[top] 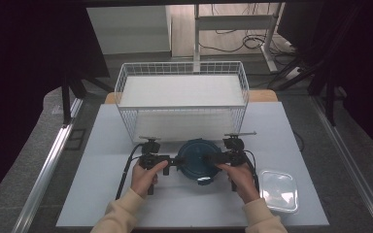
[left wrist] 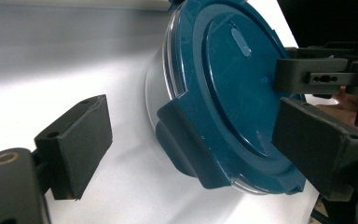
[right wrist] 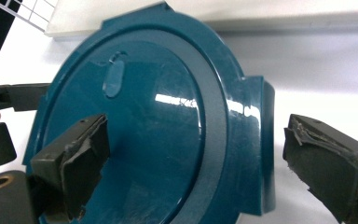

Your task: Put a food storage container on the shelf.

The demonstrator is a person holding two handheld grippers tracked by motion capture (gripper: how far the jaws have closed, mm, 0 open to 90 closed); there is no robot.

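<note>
Sitting on the white table [top: 126,204], just in front of the wire basket [top: 182,99]: round container with blue lid [top: 199,159], flanked by left gripper [top: 172,161] and right gripper [top: 211,158]; both reaching inward with jaws spread apart, each straddling a lid clip, neither clamping; clear square lid [top: 279,191] lying off right

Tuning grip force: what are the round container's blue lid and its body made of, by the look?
Round dark-blue lid: likely hard moulded plastic with a glossy finish, since it shows sharp light reflections, faint scuffs and moulded clip flaps. Clear container body: see-through and smooth, either plastic or glass; the look leaves that open.
</note>
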